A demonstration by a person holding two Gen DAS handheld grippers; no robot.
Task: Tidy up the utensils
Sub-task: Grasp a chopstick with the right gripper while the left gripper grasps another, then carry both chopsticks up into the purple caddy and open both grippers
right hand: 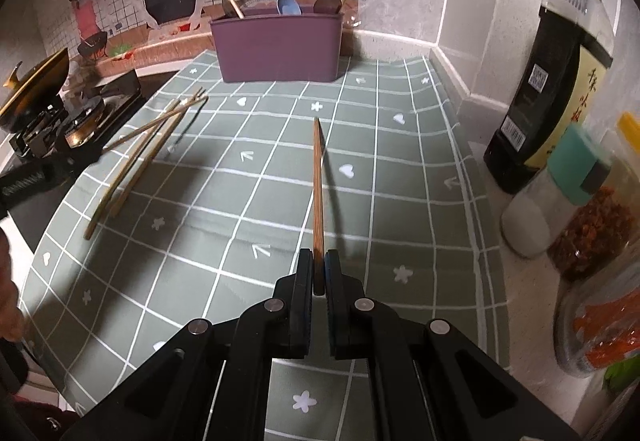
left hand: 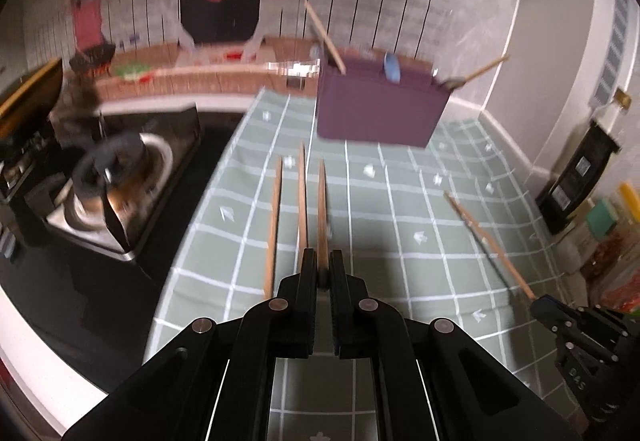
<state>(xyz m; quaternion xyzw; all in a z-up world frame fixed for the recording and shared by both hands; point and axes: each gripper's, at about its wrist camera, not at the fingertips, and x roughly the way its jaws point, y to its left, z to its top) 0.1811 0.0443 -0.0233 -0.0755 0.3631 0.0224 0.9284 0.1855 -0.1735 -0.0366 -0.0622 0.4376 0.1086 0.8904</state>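
One chopstick is pinched by the left gripper. Another chopstick is pinched by the right gripper. Two chopsticks are seen just left of the left fingers. A purple box is seen far ahead.

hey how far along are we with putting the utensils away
Partly done. The purple holder already has a blue spoon and some wooden-handled utensils in it. In hand: the left hand-held gripper and the right hand-held gripper each pinch one chopstick. Left: two chopsticks lying on the green cloth.
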